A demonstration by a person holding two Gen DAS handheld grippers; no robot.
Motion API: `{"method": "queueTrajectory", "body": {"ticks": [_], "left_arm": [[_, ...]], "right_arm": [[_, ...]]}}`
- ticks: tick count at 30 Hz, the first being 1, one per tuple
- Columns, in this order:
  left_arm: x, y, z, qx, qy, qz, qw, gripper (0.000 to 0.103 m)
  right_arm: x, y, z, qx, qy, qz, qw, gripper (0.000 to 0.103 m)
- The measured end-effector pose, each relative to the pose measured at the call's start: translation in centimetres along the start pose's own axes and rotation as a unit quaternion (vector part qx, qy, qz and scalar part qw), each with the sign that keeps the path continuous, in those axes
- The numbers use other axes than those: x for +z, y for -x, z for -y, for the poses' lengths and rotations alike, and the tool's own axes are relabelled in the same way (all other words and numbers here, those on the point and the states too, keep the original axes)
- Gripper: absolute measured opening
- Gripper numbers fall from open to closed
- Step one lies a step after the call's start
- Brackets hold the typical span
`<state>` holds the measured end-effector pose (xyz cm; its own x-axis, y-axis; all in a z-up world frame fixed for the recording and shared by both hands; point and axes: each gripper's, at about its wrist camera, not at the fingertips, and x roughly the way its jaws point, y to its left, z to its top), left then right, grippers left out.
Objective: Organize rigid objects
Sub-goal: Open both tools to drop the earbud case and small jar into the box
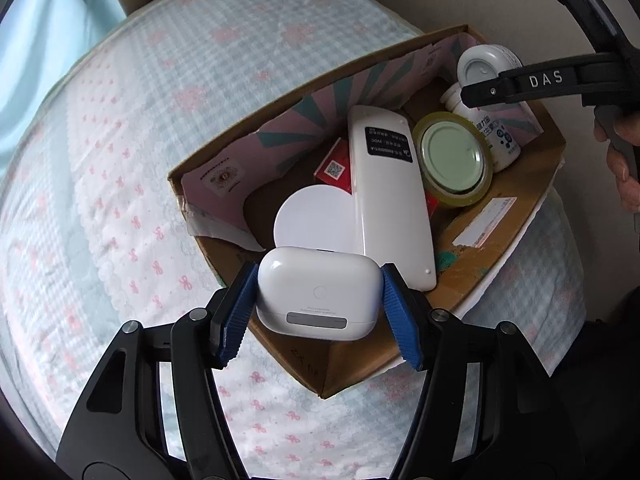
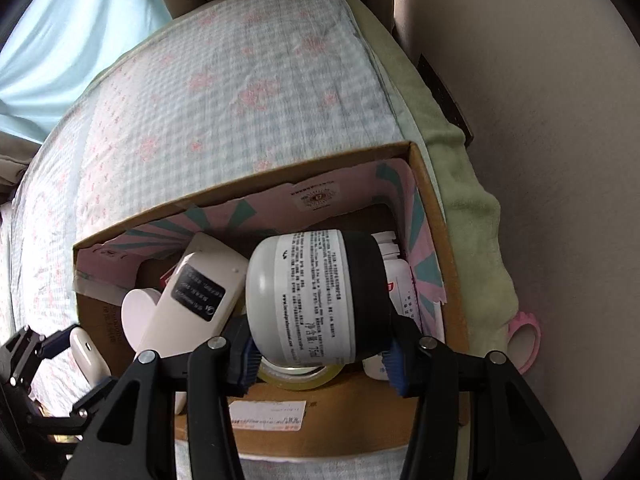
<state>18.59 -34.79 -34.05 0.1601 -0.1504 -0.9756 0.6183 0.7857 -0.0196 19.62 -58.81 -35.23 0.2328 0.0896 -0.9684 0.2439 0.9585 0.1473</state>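
Observation:
A white earbud case (image 1: 318,294) sits between the blue pads of my left gripper (image 1: 319,280), which is shut on it just above the near corner of an open cardboard box (image 1: 516,216). In the right wrist view, my right gripper (image 2: 320,360) is shut on a white jar with a black band (image 2: 316,300), held on its side over the right half of the box (image 2: 240,184). Inside lie a white remote (image 1: 388,196), a clear tape roll (image 1: 454,158), a white disc (image 1: 316,220), a red carton (image 1: 334,166) and a white pill bottle (image 1: 500,140).
The box rests on a bed with a checked blue and pink quilt (image 1: 140,140). A green blanket (image 2: 472,208) lines the bed's right edge beside a wall, with a pink tape roll (image 2: 524,340) on it. A person's hand (image 1: 624,160) grips the right tool.

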Motion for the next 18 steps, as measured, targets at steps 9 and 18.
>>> {"method": "queueTrajectory", "body": {"ticks": [9, 18], "left_arm": [[0.1, -1.0, 0.2, 0.006, -0.002, 0.005, 1.0, 0.1], [-0.7, 0.2, -0.6, -0.01, 0.03, 0.015, 0.9994, 0.103]], "right_arm": [[1.5, -1.9, 0.4, 0.061, -0.061, -0.01, 0.996, 0.066], [0.3, 0.5, 1.2, 0.043, -0.12, 0.044, 0.991, 0.103]]}}
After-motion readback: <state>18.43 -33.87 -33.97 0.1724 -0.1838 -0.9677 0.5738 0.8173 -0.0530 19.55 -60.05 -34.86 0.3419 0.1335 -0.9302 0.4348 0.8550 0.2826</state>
